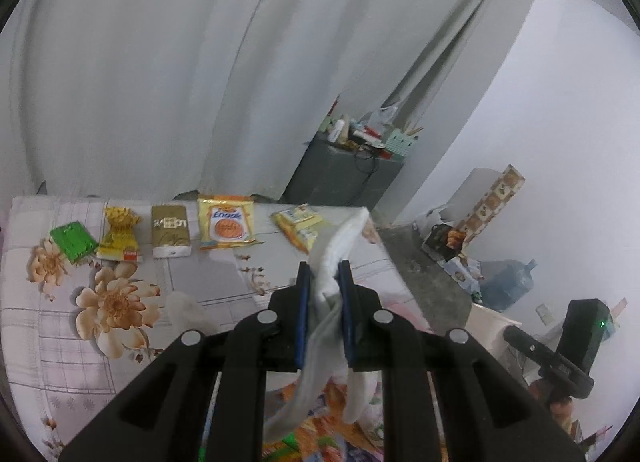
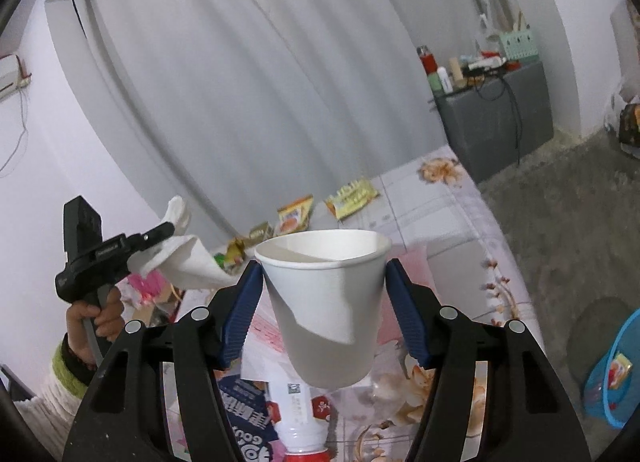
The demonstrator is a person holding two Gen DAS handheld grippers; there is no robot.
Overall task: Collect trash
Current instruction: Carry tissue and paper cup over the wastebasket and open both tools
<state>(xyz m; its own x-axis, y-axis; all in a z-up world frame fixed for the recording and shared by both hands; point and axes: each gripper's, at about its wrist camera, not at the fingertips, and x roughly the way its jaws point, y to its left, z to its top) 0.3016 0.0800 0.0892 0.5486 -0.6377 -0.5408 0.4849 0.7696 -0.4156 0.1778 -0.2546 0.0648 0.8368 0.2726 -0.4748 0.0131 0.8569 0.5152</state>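
The left gripper (image 1: 325, 274) is pinching a crumpled white paper tissue (image 1: 340, 238), its blue-padded fingers (image 1: 303, 294) drawn nearly together on the bunched middle, so that loose ends are trailing above and below the grip. The hold looks chosen for a soft item: clamping the gathered part is keeping it from slipping out. In the right wrist view the same tissue (image 2: 188, 258) is hanging clear of the surface, off the left side.

The right gripper (image 2: 322, 282) is carrying a white paper cup (image 2: 326, 302), upright with its mouth uppermost and its wall creased. The fingers (image 2: 242, 302) are standing well apart and bearing on the cup just under the rim, on opposite sides (the crease suggests a light squeeze is already deforming it). The cup is held above the bed, over a white plastic bottle with a red label (image 2: 298, 410).

Along the far edge of the floral-print bed sheet (image 1: 120, 342), snack wrappers are lying in a row: a green packet (image 1: 74, 242), a yellow-orange biscuit bag (image 1: 226, 224) and others. They appear uncollected.

A blue plastic basket (image 2: 612, 386) is standing on the floor beyond the bed's right edge, with a wrapper inside; I judge it the likely destination.
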